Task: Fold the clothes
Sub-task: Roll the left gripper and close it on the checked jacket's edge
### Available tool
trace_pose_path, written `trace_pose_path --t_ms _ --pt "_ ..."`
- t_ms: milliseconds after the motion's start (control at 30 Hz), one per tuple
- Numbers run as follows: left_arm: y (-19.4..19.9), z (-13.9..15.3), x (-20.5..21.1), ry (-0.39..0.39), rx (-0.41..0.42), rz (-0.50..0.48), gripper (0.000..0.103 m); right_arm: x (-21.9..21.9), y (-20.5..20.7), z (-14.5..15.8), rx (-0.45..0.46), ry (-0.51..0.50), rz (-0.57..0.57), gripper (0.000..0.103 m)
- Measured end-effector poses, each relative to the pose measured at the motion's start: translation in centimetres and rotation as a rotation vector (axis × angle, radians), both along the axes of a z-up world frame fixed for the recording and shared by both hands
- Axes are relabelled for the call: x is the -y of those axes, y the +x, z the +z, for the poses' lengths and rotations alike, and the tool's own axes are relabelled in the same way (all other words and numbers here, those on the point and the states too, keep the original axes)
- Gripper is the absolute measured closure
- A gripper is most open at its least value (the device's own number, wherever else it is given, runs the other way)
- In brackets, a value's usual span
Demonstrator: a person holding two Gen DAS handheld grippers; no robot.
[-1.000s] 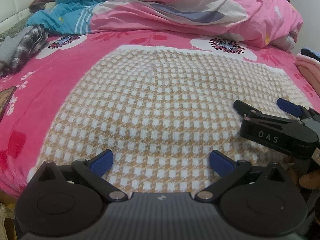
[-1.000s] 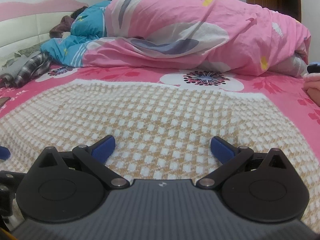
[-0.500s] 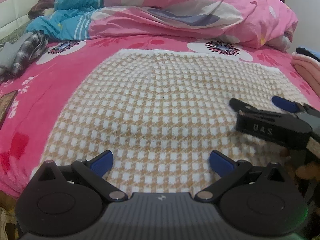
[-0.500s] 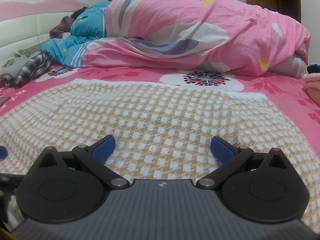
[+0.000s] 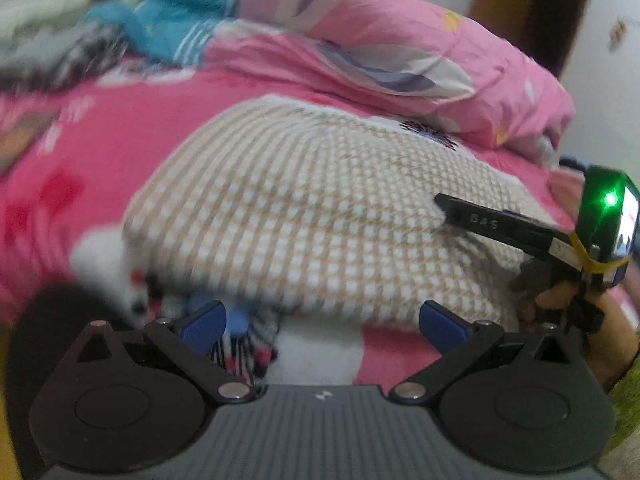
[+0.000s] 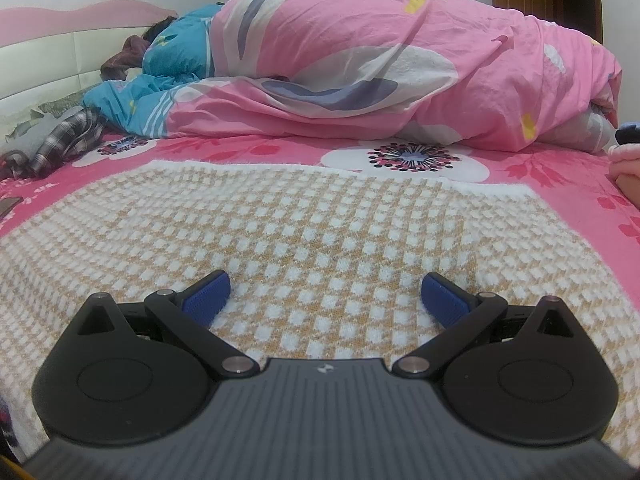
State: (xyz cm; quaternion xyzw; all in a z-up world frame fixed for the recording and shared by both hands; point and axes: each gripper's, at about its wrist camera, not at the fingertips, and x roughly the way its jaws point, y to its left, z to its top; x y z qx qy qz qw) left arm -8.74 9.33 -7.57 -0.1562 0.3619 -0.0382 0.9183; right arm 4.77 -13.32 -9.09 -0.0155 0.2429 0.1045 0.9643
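Mostly flat, tan-white checked knit garment

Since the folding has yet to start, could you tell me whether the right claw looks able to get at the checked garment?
Probably yes: the right claw is open just above the checked garment, with nothing between its fingers and the cloth.

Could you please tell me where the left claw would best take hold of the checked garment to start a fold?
Probably the near left corner of the checked garment. It lies flat on the pink bedsheet, so only thin edges can be pinched. The open left claw hangs just before the near hem, so come in low from the near side and slide one finger under the edge.
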Motion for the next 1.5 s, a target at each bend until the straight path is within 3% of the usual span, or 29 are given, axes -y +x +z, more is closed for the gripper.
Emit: trace_pose_path --t_ms 167,433,500,567,733,1000,1233,1500 --pt "0.2 -1.5 -2.5 -0.183 0.028 0.08 0.005 -0.1 -0.1 0.0 0.002 0.0 -0.001 0.001" --pt "0.6 -3.2 -4.2 -0.306 0.09 0.121 0.009 0.1 0.1 -0.1 0.002 0.001 0.005 0.001" --pt "0.5 -3.3 -4.6 -0.331 0.124 0.134 0.014 0.1 0.1 -0.1 0.002 0.001 0.006 0.001" --pt "0.3 -3.2 -4.8 -0.344 0.157 0.161 0.024 0.1 0.1 -0.1 0.002 0.001 0.004 0.001" --pt "1.0 -3.7 -4.9 -0.332 0.168 0.165 0.024 0.1 0.1 -0.1 0.004 0.0 0.005 0.001" --pt "1.4 -3.6 -4.8 -0.382 0.232 0.142 0.026 0.1 0.1 -0.1 0.008 -0.003 0.0 0.001" --pt "3.7 -4.6 -5.6 -0.456 0.199 0.166 0.026 -0.1 0.0 -0.1 0.008 -0.005 -0.002 0.001" --pt "5.0 -5.0 -5.6 -0.487 0.205 0.17 0.024 -0.1 0.0 -0.1 0.012 -0.007 -0.003 0.001"
